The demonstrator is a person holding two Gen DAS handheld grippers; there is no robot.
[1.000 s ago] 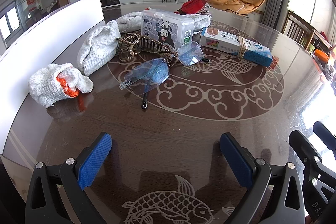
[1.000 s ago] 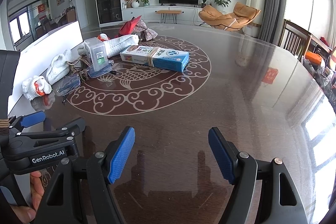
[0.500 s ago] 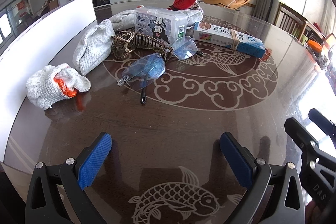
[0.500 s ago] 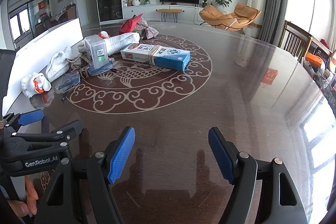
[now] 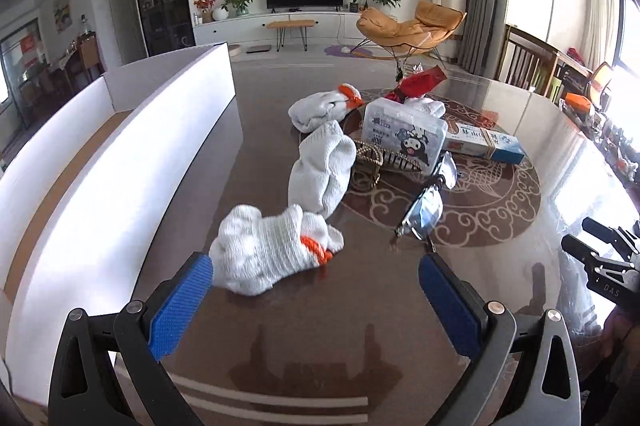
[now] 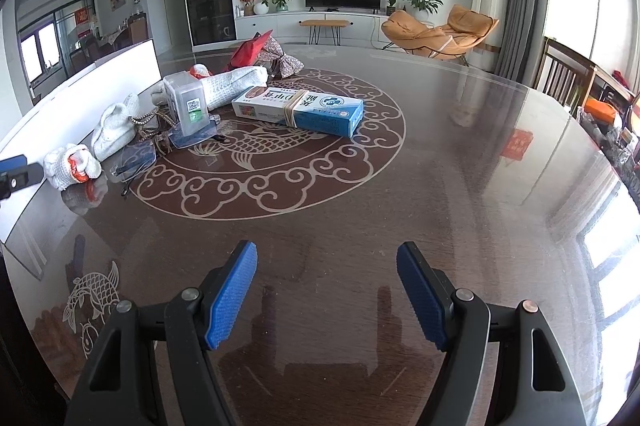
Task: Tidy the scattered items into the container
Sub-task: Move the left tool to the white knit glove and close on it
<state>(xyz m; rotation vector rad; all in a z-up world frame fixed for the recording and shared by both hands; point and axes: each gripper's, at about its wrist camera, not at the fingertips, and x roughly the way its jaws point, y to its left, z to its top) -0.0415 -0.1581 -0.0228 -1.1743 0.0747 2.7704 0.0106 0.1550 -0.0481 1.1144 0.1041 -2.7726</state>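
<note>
Dark glossy table (image 6: 460, 162) with a pale fish-and-cloud pattern fills both views. At the left of the left wrist view stands the white container (image 5: 132, 162). Left gripper (image 5: 314, 290) is spread wide and empty, its left pad beside a rolled white glove (image 5: 268, 250) at lower centre. Glasses (image 5: 424, 212), a clear plastic box (image 5: 404, 134) and a blue carton (image 6: 298, 108) lie mid-frame. Right gripper (image 6: 326, 292) hangs spread wide, empty, over bare table.

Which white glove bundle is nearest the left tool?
The glove bundle with orange trim, right ahead of the open left tool; the plain one and far one lie beyond.
</note>
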